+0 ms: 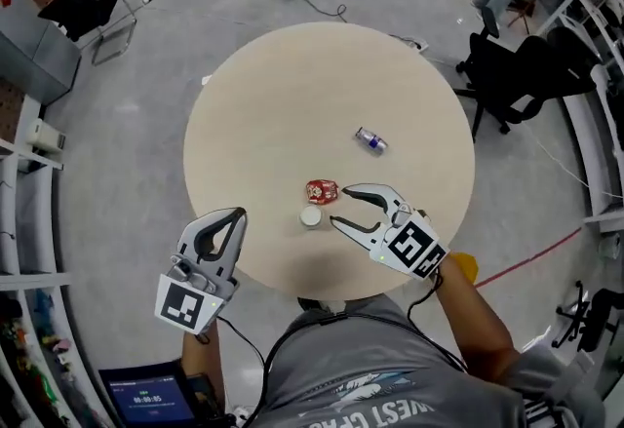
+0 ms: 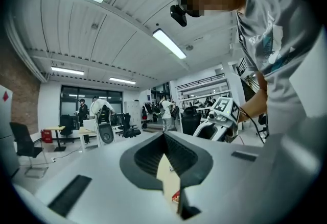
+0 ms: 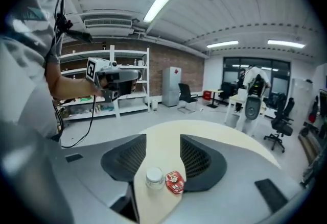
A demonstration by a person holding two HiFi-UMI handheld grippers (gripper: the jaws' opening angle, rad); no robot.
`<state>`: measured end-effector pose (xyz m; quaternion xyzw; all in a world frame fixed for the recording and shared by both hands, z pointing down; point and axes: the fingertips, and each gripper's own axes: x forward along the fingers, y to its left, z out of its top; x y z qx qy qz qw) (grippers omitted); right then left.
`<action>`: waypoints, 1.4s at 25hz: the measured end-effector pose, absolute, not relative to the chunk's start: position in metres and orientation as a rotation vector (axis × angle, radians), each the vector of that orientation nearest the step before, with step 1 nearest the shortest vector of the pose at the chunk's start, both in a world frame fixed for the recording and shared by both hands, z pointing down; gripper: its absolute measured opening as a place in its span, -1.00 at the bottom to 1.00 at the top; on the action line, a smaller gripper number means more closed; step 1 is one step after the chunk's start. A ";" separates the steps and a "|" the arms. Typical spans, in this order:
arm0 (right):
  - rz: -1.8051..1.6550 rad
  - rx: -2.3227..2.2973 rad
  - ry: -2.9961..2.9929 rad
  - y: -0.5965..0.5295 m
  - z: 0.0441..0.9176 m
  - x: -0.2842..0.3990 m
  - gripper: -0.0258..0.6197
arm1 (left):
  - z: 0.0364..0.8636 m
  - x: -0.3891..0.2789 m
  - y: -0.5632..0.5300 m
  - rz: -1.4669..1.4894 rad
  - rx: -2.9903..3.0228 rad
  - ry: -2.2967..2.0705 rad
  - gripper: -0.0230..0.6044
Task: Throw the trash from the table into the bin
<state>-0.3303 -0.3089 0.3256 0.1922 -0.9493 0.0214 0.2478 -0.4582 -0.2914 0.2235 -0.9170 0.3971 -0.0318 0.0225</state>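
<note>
Head camera looks steeply down on the round desk [image 1: 283, 95]. Cameras on the left gripper [image 1: 237, 214] and right gripper [image 1: 338, 205] look low along their jaws, each catching the other; all views share the red wrapper [image 1: 321, 190].

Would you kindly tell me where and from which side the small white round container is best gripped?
Probably across the curved side wall of the small white round container, coming low from where the open right gripper is. It stands upright and squat, so its sides suit two jaws; the crumpled red wrapper crowds one side.
</note>
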 end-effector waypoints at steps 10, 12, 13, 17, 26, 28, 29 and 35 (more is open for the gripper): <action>0.097 0.108 -2.394 -0.321 0.485 -0.417 -0.17 | 0.299 -0.483 -0.311 -0.189 -2.922 1.382 -0.79; 0.077 0.057 -2.354 -0.315 0.502 -0.422 -0.14 | 0.302 -0.486 -0.310 -0.185 -2.923 1.416 -0.79; 0.070 0.037 -2.337 -0.313 0.510 -0.424 -0.12 | 0.303 -0.488 -0.310 -0.184 -2.922 1.433 -0.79; 0.017 -0.011 -2.244 -0.311 0.540 -0.425 -0.08 | 0.304 -0.494 -0.311 -0.173 -2.913 1.474 -0.79; 0.026 0.011 -2.224 -0.317 0.551 -0.424 -0.08 | 0.308 -0.493 -0.309 -0.169 -2.906 1.456 -0.79; 0.025 0.076 -2.263 -0.319 0.528 -0.422 -0.08 | 0.301 -0.490 -0.302 -0.159 -2.900 1.437 -0.79; 0.019 0.112 -2.283 -0.318 0.513 -0.419 -0.08 | 0.294 -0.487 -0.296 -0.154 -2.895 1.424 -0.79; -0.043 0.320 -2.378 -0.304 0.419 -0.398 -0.09 | 0.254 -0.471 -0.263 -0.078 -2.878 1.324 -0.79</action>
